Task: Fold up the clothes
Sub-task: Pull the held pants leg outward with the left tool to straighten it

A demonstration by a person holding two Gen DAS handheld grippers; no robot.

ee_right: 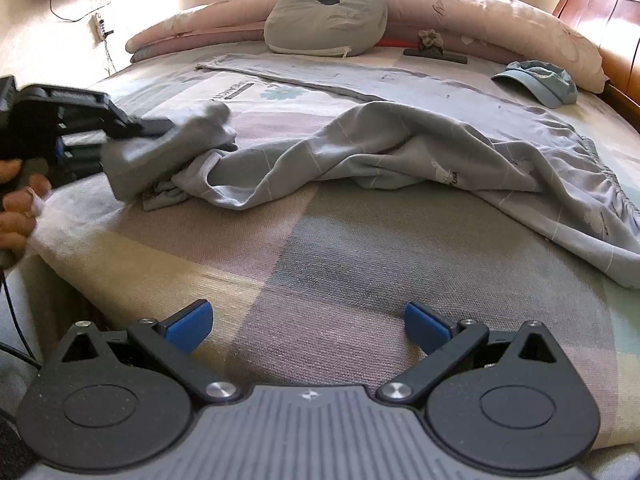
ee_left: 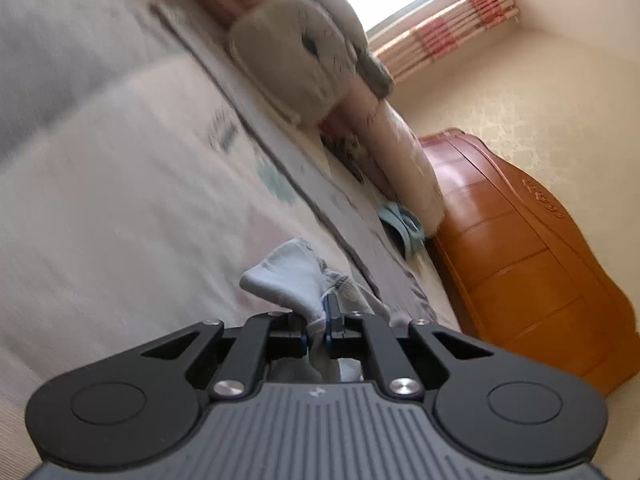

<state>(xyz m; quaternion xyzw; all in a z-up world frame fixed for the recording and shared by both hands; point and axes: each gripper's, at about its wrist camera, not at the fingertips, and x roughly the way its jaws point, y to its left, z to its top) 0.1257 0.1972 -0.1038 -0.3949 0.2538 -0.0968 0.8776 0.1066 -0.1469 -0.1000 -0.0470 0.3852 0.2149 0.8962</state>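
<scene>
A grey-blue garment (ee_right: 400,148) with thin pale lines and an elastic waistband lies crumpled across the bed's patterned cover (ee_right: 360,248). Its left end is bunched up and lifted off the cover. My left gripper (ee_right: 170,128), held by a hand at the left edge, is shut on that bunched end. In the left wrist view the pale cloth (ee_left: 280,276) is pinched between the left gripper's (ee_left: 318,320) fingers and fans out beyond them. My right gripper (ee_right: 308,326) hangs open over the bed's near edge with nothing between its blue pads, well short of the garment.
A grey animal cushion (ee_right: 324,16) and rolled pink quilts (ee_right: 500,16) lie at the back. A blue cap (ee_right: 538,82) sits at the right, beside the orange wooden headboard (ee_left: 520,248). A flat grey cloth (ee_right: 320,76) is spread behind the garment. A small dark stand (ee_right: 434,54) lies near the cushion.
</scene>
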